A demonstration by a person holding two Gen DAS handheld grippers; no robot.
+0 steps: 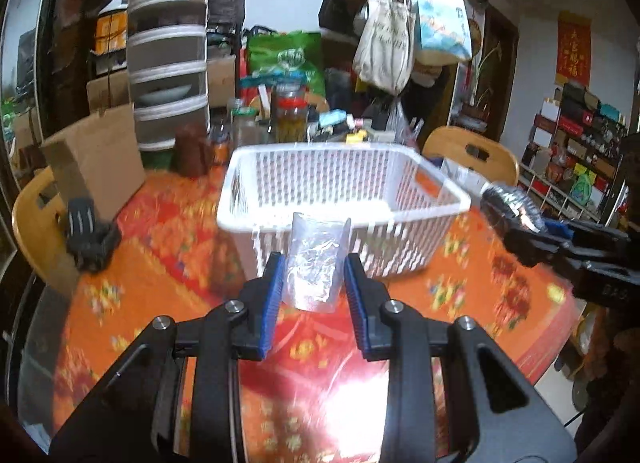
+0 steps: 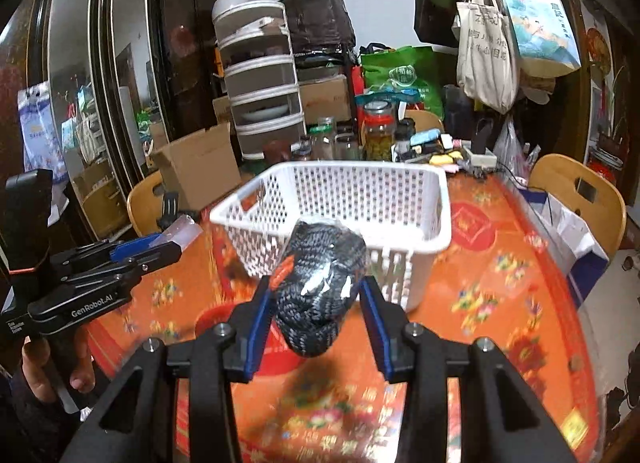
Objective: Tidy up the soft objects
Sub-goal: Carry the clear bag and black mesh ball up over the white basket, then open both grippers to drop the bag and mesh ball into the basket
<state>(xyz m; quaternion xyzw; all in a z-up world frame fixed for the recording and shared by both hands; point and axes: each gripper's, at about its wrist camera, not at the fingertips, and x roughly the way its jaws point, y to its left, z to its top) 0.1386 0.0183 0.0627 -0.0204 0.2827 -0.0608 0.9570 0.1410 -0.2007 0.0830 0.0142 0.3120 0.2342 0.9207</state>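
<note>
A white plastic basket (image 1: 344,199) stands on the orange patterned tablecloth; it also shows in the right wrist view (image 2: 344,207). My left gripper (image 1: 314,275) is shut on a clear plastic packet (image 1: 314,263) and holds it above the table just in front of the basket. My right gripper (image 2: 316,295) is shut on a dark grey knitted bundle in clear wrap (image 2: 320,287), also in front of the basket. The right gripper with its bundle shows at the right of the left view (image 1: 516,215). The left gripper with its packet shows at the left of the right view (image 2: 160,247).
Glass jars (image 2: 376,131), a tiered mesh rack (image 2: 260,79) and a cardboard box (image 2: 200,163) stand behind the basket. Wooden chairs (image 1: 472,155) ring the table. A black clip-like object (image 1: 88,235) lies at the table's left. Tote bags (image 2: 488,51) hang at the back right.
</note>
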